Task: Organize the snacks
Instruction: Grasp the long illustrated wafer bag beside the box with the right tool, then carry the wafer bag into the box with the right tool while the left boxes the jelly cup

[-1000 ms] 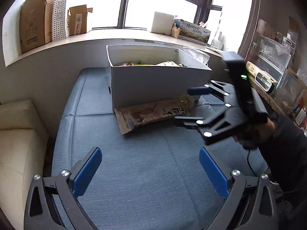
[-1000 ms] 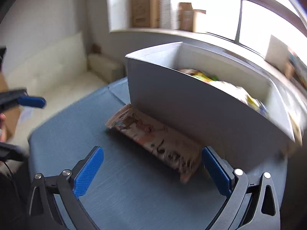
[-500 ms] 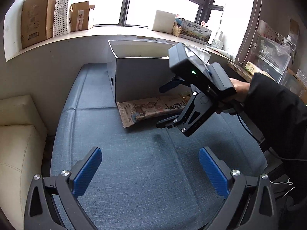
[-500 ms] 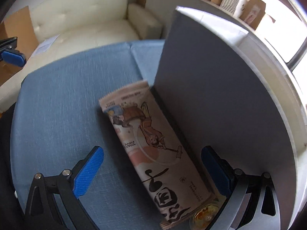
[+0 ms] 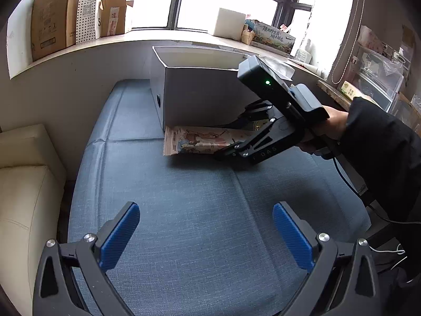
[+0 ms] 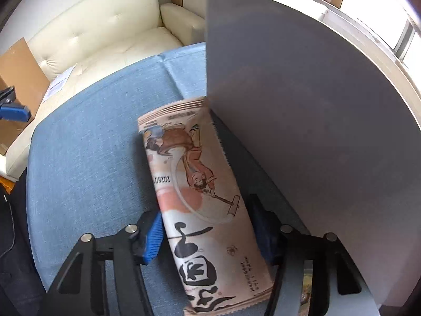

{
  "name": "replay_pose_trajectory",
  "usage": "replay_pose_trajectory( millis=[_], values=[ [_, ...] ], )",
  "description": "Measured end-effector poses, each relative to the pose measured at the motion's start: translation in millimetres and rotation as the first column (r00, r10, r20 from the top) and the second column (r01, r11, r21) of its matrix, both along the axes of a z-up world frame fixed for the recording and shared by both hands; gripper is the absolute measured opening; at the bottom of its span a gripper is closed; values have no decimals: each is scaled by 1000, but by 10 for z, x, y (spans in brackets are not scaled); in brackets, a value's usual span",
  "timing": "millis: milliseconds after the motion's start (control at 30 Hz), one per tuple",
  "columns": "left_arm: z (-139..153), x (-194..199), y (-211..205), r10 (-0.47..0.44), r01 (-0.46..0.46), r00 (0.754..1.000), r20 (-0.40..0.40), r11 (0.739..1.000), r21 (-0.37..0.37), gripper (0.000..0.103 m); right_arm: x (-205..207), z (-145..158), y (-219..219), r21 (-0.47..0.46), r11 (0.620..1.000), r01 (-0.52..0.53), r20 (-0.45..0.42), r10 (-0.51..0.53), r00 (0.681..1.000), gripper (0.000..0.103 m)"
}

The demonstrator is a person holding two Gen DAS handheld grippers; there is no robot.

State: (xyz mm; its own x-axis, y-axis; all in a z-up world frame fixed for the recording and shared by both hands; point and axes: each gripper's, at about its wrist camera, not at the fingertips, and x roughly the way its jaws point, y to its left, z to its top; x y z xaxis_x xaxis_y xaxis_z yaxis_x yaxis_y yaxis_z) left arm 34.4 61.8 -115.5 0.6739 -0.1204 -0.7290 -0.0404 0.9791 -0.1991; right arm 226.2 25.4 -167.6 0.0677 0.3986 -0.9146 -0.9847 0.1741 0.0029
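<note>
A long tan snack packet [image 6: 200, 192] with a cartoon figure and black characters lies on the blue cushion against the grey box [image 6: 302, 110]. My right gripper [image 6: 209, 233] has its fingers closed against both long edges of the packet near its near end. In the left wrist view the packet [image 5: 200, 141] lies at the foot of the box [image 5: 200, 97], with the right gripper [image 5: 236, 138] on its right end. My left gripper [image 5: 206, 233] is open and empty, low over the cushion, well short of the packet.
The blue cushion [image 5: 184, 210] ends at a cream sofa [image 5: 23, 184] on the left. Cardboard boxes [image 5: 52, 15] stand on the window sill behind. Shelves with clutter [image 5: 373, 79] stand at the right. A small round item [image 6: 306, 297] lies by the box foot.
My right gripper has come down over the packet and closed from wide open onto its edges. The left gripper has barely moved.
</note>
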Motion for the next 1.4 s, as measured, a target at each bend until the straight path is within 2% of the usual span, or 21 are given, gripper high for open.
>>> replay_pose_trajectory(
  millis=[167, 333, 433, 533, 700, 900, 1033, 1167, 1233, 1300, 1400],
  values=[
    [-16, 24, 3, -4, 4, 1000, -8, 1000, 16, 103, -257, 63, -135, -15, 999, 45, 59, -44, 997, 59],
    [-51, 122, 15, -3, 3, 1000, -17, 1000, 23, 103, -421, 154, -551, 15, 975, 220, -18, -219, 975, 59],
    [-64, 222, -39, -21, 22, 1000, -21, 999, 37, 103, -570, 280, -934, 44, 958, 282, -21, -281, 959, 58],
    [-69, 352, -142, -54, 55, 998, -25, 997, 50, 103, -729, 377, -1334, 53, 927, 372, -14, -372, 928, 58],
    [-77, 629, -393, -119, 121, 992, -32, 990, 76, 103, -903, 370, -2089, 75, 865, 496, -60, -493, 868, 58],
    [-117, 1225, -861, -244, 248, 968, -50, 965, 86, 103, -967, 443, -2831, 126, 766, 631, -103, -622, 776, 58],
    [-244, 1788, -1138, -258, 264, 962, -87, 962, 72, 103, -977, 526, -3124, 148, 729, 669, -118, -658, 743, 57],
    [-437, 2233, -1399, -230, 244, 963, -137, 965, 98, 102, -1052, 546, -3241, 170, 706, 688, -135, -675, 725, 57],
    [-511, 2363, -1457, -215, 231, 966, -141, 968, 103, 97, -1068, 565, -3207, 180, 698, 694, -154, -677, 720, 57],
    [-572, 2446, -1516, -193, 215, 968, -158, 966, 141, 79, -1084, 553, -3150, 183, 693, 697, -165, -678, 717, 57],
    [-648, 2512, -1534, -183, 210, 967, -177, 967, 145, 66, -1068, 477, -3082, 187, 689, 700, -173, -679, 714, 57]
  ],
)
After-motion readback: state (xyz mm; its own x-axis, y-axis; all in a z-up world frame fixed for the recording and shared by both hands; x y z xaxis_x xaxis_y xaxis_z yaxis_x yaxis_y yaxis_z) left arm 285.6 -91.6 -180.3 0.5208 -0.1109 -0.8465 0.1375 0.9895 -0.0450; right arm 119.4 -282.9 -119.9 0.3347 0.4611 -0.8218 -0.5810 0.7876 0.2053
